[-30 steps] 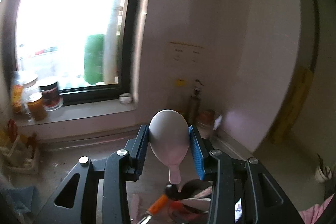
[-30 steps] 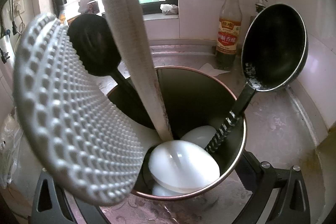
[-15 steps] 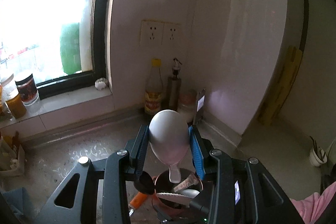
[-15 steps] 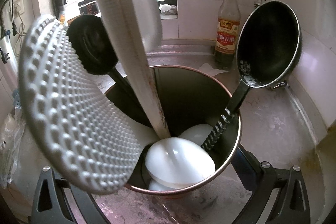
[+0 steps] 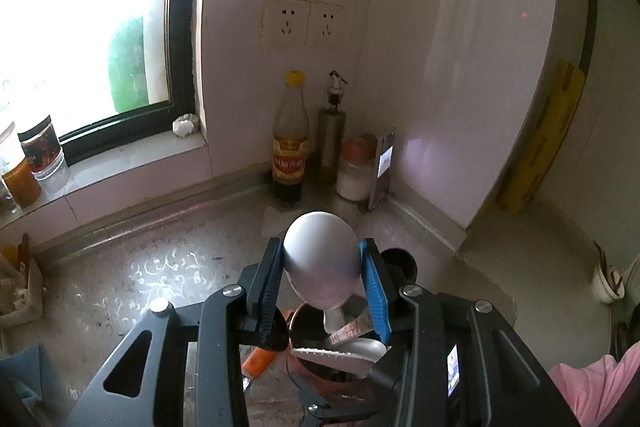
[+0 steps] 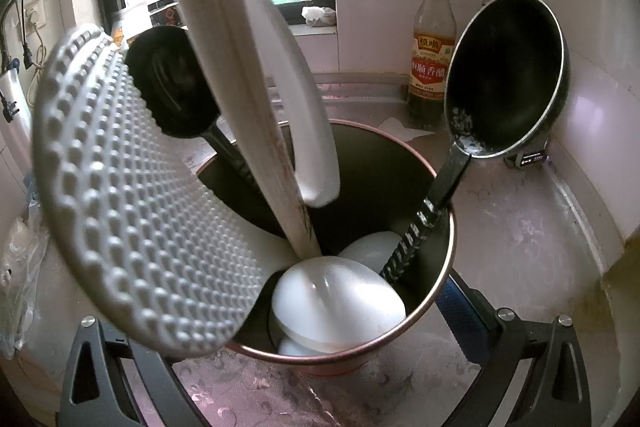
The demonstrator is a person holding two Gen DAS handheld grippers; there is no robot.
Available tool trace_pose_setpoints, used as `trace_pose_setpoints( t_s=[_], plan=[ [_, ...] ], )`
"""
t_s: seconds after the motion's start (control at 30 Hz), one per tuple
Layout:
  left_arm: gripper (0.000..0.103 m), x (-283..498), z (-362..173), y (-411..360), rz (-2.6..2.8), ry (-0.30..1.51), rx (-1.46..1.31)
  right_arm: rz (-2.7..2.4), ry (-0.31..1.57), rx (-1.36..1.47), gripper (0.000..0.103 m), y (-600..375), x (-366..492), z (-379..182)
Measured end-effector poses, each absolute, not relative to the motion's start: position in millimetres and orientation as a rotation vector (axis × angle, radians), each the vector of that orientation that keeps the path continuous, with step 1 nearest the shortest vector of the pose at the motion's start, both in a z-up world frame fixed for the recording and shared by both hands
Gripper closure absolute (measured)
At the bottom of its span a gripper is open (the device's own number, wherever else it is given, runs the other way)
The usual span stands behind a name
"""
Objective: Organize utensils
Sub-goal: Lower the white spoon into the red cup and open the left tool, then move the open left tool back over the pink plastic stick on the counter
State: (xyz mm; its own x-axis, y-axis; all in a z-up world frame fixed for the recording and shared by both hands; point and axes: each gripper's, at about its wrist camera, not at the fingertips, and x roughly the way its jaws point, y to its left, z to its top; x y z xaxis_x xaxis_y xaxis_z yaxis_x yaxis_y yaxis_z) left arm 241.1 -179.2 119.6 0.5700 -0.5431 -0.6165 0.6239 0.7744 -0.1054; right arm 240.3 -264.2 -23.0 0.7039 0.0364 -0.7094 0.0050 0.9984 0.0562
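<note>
My left gripper (image 5: pixel 320 247) is shut on the bowl of a white spoon (image 5: pixel 320 275), whose handle points down. The handle (image 6: pixel 304 131) reaches into the mouth of the metal utensil holder (image 6: pixel 440 267), its tip just below the rim. The holder's rim (image 5: pixel 296 323) also shows under the left gripper. Inside stand a dimpled white rice paddle (image 6: pixel 132 195), a flat white handle (image 6: pixel 232 87) and two black ladles (image 6: pixel 172 83) (image 6: pixel 508 75). White spoons (image 6: pixel 336 299) lie at the bottom. My right gripper (image 6: pixel 320 359) is shut on the holder's base; its left pad is hidden by the paddle.
A vinegar bottle (image 5: pixel 292 143), a steel oil dispenser (image 5: pixel 332 143) and a red-lidded jar (image 5: pixel 356 167) stand in the counter's corner. Jars (image 5: pixel 40 151) sit on the window sill. An orange-handled tool (image 5: pixel 260 363) lies left of the holder. A pink sleeve (image 5: pixel 592 387) is at the lower right.
The left gripper has come down with the white spoon and swung toward the corner. The spoon's handle entered the right wrist view and sank into the holder's mouth. The right gripper stayed still.
</note>
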Motion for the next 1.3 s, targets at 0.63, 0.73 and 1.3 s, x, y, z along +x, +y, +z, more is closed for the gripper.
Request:
trace_pose_setpoints(
  t_s=[0.63,0.73,1.3],
  plan=[
    [0.063,251.7,104.9,-183.0,-0.674,0.772,0.152,0.016,0.790,0.055,0.000,-266.4,238.8,-26.4],
    [0.063,251.9,104.6,-183.7,-0.678,0.776,0.154,0.015,0.790,0.057,0.000,-266.2,238.2,-26.7],
    [0.048,246.0,109.6,-180.5,-0.678,0.757,0.141,0.016,0.793,0.057,0.000,-264.6,245.9,-28.1]
  ],
)
